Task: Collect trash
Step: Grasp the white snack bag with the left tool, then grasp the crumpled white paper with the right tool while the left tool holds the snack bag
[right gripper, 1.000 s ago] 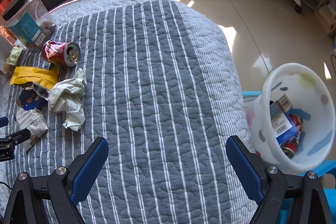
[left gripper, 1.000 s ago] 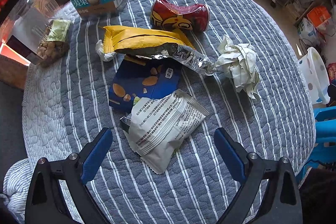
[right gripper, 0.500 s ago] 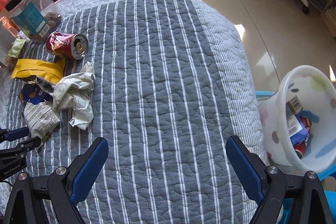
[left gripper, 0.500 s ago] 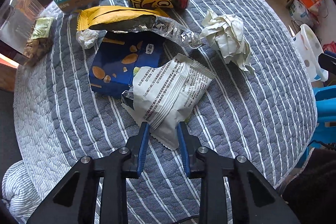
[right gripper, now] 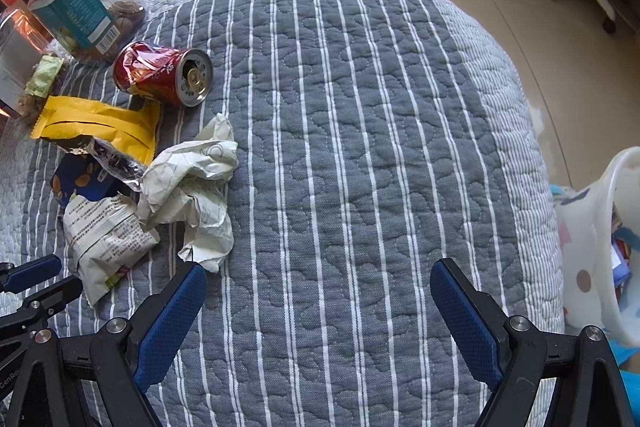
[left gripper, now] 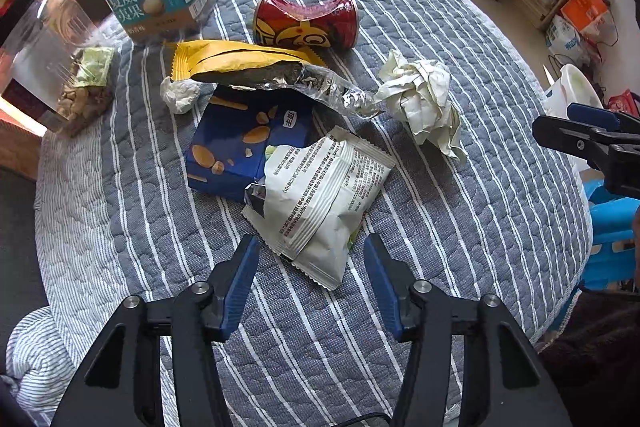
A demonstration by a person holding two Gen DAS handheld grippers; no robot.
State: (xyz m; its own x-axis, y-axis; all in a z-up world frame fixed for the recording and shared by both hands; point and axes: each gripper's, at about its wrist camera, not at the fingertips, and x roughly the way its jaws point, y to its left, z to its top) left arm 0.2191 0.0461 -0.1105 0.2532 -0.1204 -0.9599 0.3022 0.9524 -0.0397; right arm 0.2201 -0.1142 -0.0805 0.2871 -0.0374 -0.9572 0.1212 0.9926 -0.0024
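The left gripper hangs with its jaws spread, holding nothing, and the white snack wrapper lies straight ahead of it, its near corner reaching in between the two blue pads. The wrapper's long side runs away from the tool and slightly rightward, its far end resting on the blue box on the striped quilt. The right gripper is parted too and empty, over bare cloth; I judge the left the nearer hand for this piece. The crumpled paper sits just beyond the right tool's left finger. The white bin at the quilt's right edge is cut off, and its contents are hard to make out.
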